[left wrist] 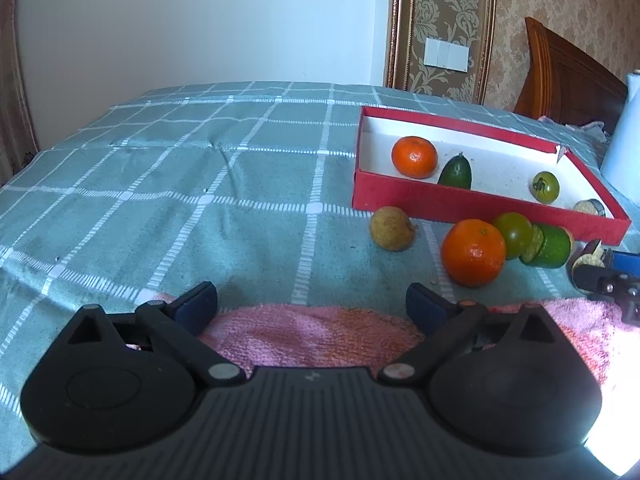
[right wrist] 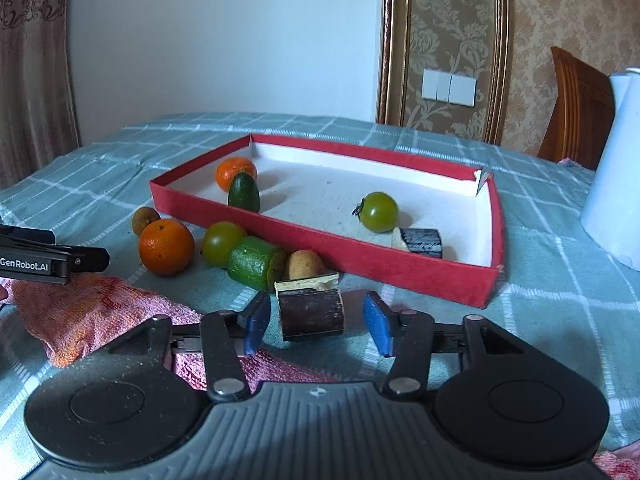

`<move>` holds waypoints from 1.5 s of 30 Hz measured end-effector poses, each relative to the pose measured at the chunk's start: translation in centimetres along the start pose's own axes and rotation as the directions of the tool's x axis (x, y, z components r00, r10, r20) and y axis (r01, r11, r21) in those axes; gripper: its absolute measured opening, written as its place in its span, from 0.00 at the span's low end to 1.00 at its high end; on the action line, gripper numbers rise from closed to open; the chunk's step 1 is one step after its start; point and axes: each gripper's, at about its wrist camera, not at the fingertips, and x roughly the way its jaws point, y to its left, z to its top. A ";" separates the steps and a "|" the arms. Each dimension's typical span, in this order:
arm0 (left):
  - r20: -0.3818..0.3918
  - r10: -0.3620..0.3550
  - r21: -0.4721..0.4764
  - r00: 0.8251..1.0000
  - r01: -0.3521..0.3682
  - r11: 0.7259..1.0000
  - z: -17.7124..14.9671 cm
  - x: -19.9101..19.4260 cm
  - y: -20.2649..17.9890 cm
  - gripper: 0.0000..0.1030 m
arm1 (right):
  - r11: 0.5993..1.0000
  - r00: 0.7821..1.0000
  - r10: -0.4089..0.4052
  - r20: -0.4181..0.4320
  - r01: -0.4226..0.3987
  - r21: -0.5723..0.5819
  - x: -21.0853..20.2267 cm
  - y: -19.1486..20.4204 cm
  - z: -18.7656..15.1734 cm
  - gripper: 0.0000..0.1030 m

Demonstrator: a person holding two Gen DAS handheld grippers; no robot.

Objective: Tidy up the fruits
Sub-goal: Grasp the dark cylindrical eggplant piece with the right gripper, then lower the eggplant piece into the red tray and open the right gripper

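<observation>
- On the table with the teal checked cloth (right wrist: 540, 296), we had our right hand-held gripper (right wrist: 316, 326) spread wide, its blue pads either side of a dark, squat cylinder of fruit with a pale cut top (right wrist: 311, 309) but touching neither flank; we judged this the line-up before a squeeze.
- Our left hand-held gripper (left wrist: 310, 304) hung wide and empty over the pink terry towel (left wrist: 304, 336), well clear of the fruit, presumably to keep out of the right one's way.
- Beyond it sat the shallow red cardboard tray with a white floor (right wrist: 400, 264), already carrying a small orange mandarin (right wrist: 236, 172), a dark green avocado-shaped piece (right wrist: 244, 198), a green tomato (right wrist: 379, 212) and a second dark cut piece (right wrist: 422, 242).
- Outside the tray's near wall lay a larger orange (right wrist: 166, 246), another green tomato (right wrist: 222, 242), a green cucumber-like chunk (right wrist: 252, 262), a small tan potato-like fruit (right wrist: 305, 265) and a brownish round fruit (right wrist: 145, 220), bunched together, some touching.
- We took the sorting to be under halfway; the smooth sides of the dark piece might slip if we gripped off-centre.
</observation>
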 end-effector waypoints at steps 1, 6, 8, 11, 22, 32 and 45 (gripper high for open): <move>-0.001 -0.001 0.006 1.000 0.001 1.000 0.0 0.0 -0.1 1.00 | 1.000 1.000 0.006 -0.008 -0.006 0.006 0.1 -0.1 0.0 0.38; -0.012 -0.002 0.015 1.000 0.003 1.000 0.0 0.3 -0.3 1.00 | 0.999 1.000 0.015 -0.012 -0.014 0.036 0.2 -0.2 0.0 0.34; -0.018 -0.009 0.012 1.000 0.009 1.000 0.0 0.5 -0.2 1.00 | 0.998 1.000 0.020 -0.010 -0.019 0.062 0.2 -0.4 0.0 0.33; -0.021 -0.009 0.013 1.000 0.009 1.000 0.0 0.5 -0.3 1.00 | 0.997 1.000 0.018 0.003 -0.018 0.075 0.0 -0.6 -0.1 0.33; -0.019 -0.009 0.015 1.000 0.010 1.000 -0.1 0.5 -0.3 1.00 | 0.993 0.996 -0.010 0.085 0.000 0.120 -1.0 -1.6 1.9 0.33; -0.019 -0.009 0.016 1.000 0.009 1.000 -0.1 0.5 -0.3 1.00 | 0.994 0.997 -0.009 0.075 0.001 0.108 2.9 -1.4 5.5 0.33; -0.020 -0.007 0.017 1.000 0.008 1.000 -0.1 0.5 -0.3 1.00 | 0.997 1.000 -0.013 -0.003 0.013 0.071 8.6 -0.5 7.1 0.33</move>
